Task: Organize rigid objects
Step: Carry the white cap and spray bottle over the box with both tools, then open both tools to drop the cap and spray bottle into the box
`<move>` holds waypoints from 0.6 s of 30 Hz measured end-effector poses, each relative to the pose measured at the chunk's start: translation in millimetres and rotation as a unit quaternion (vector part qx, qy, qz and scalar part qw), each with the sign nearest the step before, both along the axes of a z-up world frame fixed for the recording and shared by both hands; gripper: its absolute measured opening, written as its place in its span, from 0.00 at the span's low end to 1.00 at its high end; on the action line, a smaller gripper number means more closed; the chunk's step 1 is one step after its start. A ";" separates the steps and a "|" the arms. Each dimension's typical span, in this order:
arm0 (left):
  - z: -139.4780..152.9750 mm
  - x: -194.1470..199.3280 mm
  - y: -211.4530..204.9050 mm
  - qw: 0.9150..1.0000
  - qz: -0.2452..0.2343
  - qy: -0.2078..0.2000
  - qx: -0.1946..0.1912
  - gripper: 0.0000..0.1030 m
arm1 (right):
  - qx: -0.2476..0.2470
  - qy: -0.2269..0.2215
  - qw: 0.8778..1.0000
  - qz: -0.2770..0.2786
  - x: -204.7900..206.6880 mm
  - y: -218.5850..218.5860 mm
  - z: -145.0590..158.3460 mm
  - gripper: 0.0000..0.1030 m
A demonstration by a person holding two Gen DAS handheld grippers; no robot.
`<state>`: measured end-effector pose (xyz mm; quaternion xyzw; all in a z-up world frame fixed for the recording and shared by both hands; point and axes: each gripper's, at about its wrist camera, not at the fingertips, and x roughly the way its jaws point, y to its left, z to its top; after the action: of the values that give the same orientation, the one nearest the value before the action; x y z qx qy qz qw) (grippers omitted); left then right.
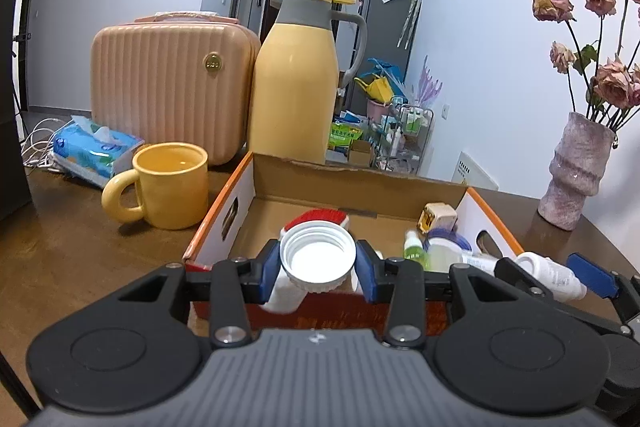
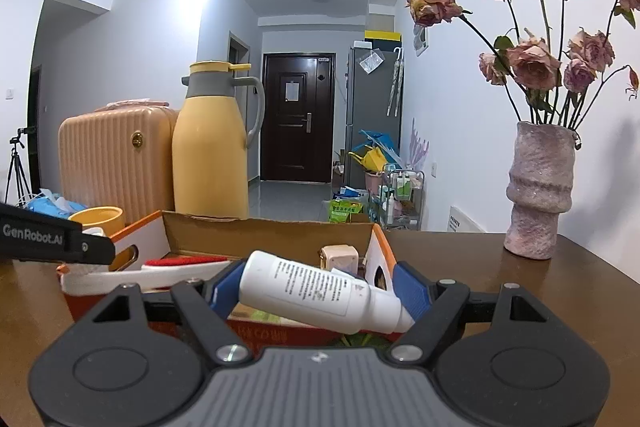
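far left on the brown table (image 1: 80, 259), a blue tissue pack (image 1: 96, 151) lies in front of the peach ribbed case (image 1: 168, 87), and the yellow mug (image 1: 168, 183) stands just beside the cardboard box (image 1: 240, 203), handle turned outward. behind the box's back wall rises the yellow thermos jug (image 1: 296, 79).

now the left gripper (image 1: 318, 269), over the near edge of the box: its blue pads are pressed in against a white screw cap (image 1: 318, 257), open side facing the camera, pinched from both sides. below the cap something white shows, cannot tell what. past it, inside the box, a red-bristled brush (image 1: 320, 217), a small green bottle (image 1: 414, 247), a clear round lid (image 1: 446, 245) and a beige plug (image 1: 438, 215).

moving right, the right gripper (image 2: 318, 291) clamps a white labelled bottle (image 2: 320, 291), tilted with its nozzle end lower and to the right, held above the box's near wall. far right stands the pink vase (image 2: 538, 191) of dried roses (image 2: 532, 63), well apart from the box.
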<state>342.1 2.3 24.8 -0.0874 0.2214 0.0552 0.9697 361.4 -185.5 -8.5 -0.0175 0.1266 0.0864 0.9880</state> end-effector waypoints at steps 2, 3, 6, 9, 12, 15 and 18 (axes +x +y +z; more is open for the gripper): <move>1.1 6.1 0.0 1.000 0.000 -0.002 -0.001 0.39 | 0.000 -0.001 1.000 -0.001 6.9 2.6 0.4 0.77; 1.7 9.5 -0.4 1.000 0.000 -0.002 -0.002 0.39 | 0.000 -0.001 1.000 -0.001 10.1 3.8 0.2 0.77; 2.2 20.0 -1.0 1.000 0.001 -0.004 0.001 0.39 | 0.000 -0.001 1.000 -0.003 20.3 6.6 -0.8 0.77; 1.7 30.8 0.0 1.000 0.004 -0.005 0.001 0.39 | 0.001 0.000 1.000 -0.004 31.4 8.2 -2.3 0.77; 0.8 41.8 1.2 1.000 0.005 -0.006 0.003 0.39 | 0.006 -0.001 1.000 -0.005 42.9 8.9 -3.0 0.77; -1.2 53.8 1.7 1.000 0.010 -0.004 0.011 0.39 | 0.007 -0.002 1.000 -0.005 55.1 10.0 -4.2 0.77; -2.1 64.1 2.8 1.000 0.012 -0.004 0.013 0.39 | 0.008 -0.002 1.000 -0.005 65.8 10.5 -4.7 0.77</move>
<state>406.2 5.2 22.8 -0.0774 0.2159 0.0692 0.9709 427.2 -175.0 -13.2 -0.0093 0.1242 0.0827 0.9888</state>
